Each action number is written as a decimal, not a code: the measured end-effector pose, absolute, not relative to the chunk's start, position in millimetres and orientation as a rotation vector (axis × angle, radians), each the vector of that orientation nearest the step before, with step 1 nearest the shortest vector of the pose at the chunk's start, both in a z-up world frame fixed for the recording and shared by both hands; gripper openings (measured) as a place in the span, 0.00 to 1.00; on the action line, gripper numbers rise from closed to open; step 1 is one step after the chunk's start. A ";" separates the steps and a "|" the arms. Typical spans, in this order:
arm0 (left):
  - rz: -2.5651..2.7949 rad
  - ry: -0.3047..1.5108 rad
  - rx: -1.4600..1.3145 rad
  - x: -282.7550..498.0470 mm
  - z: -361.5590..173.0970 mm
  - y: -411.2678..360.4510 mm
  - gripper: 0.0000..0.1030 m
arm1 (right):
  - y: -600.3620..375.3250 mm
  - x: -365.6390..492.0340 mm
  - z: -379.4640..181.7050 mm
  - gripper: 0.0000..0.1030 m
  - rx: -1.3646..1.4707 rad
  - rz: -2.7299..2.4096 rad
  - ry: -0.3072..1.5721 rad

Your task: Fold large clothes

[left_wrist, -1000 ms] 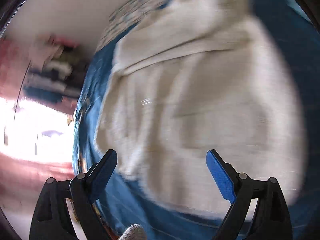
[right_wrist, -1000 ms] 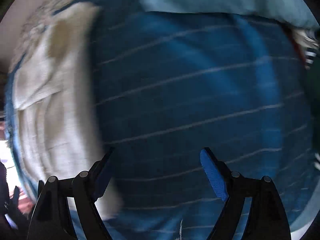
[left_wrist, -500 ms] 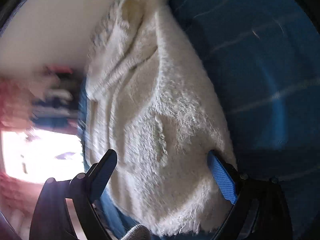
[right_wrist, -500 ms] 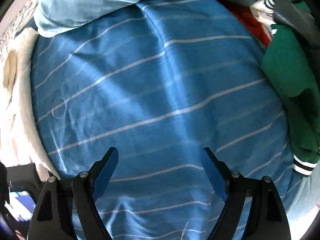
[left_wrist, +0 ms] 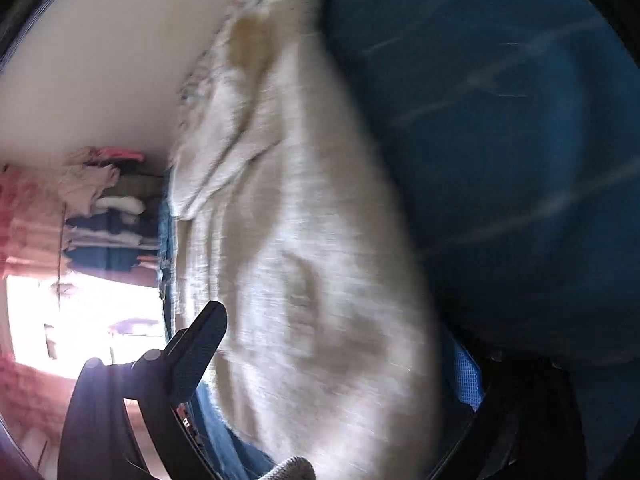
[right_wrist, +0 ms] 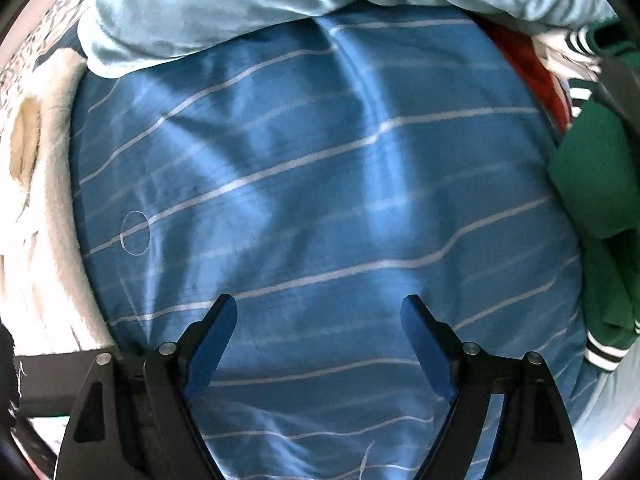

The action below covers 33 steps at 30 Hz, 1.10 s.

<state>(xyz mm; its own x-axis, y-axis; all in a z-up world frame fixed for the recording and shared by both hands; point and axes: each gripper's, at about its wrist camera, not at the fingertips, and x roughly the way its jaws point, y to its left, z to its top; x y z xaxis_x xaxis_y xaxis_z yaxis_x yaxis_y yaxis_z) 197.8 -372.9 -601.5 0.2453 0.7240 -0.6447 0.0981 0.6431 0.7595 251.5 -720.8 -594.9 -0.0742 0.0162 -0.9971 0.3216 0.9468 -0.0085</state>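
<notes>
A cream fuzzy garment lies folded on the blue striped bedsheet. My left gripper is open, its jaws wide on either side of the garment's near end; the right finger is partly hidden by the fabric. The view is blurred. In the right wrist view the same cream garment lies at the left edge. My right gripper is open and empty above the bare blue striped sheet.
A light blue cloth lies across the far side of the bed. A green garment with striped cuffs and a red item are piled at the right. Stacked clothes and a bright window are beyond the bed's left edge.
My left gripper swung from over the garment's middle to its near end and keeps moving. My right gripper moved right, away from the cream garment, over the bare sheet.
</notes>
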 end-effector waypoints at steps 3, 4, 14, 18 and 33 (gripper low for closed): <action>0.545 1.311 0.700 207.8 -595.9 -331.2 0.98 | -706.9 270.8 -596.0 0.83 0.286 -0.217 1.622; 0.550 1.314 0.673 209.7 -592.2 -325.3 0.95 | -703.1 276.5 -597.1 0.83 0.309 -0.195 1.618; 0.457 1.249 0.392 203.4 -526.5 -271.5 0.17 | -628.7 391.3 -583.3 0.95 0.761 0.373 1.389; 0.417 1.231 0.342 205.9 -516.2 -251.7 0.17 | -590.8 443.6 -592.0 0.95 0.881 0.492 1.380; 0.202 1.277 0.004 215.2 -451.4 -114.1 0.19 | -392.0 484.7 -497.0 0.26 0.648 0.276 1.477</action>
<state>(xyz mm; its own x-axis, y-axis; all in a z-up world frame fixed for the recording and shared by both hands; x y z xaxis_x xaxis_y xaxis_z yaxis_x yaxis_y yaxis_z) 215.2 -114.1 -451.4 0.2740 0.1526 -0.9495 -0.1482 0.9822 0.1151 484.7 -392.0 -497.0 0.1019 0.5489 -0.8297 0.2123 0.8028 0.5572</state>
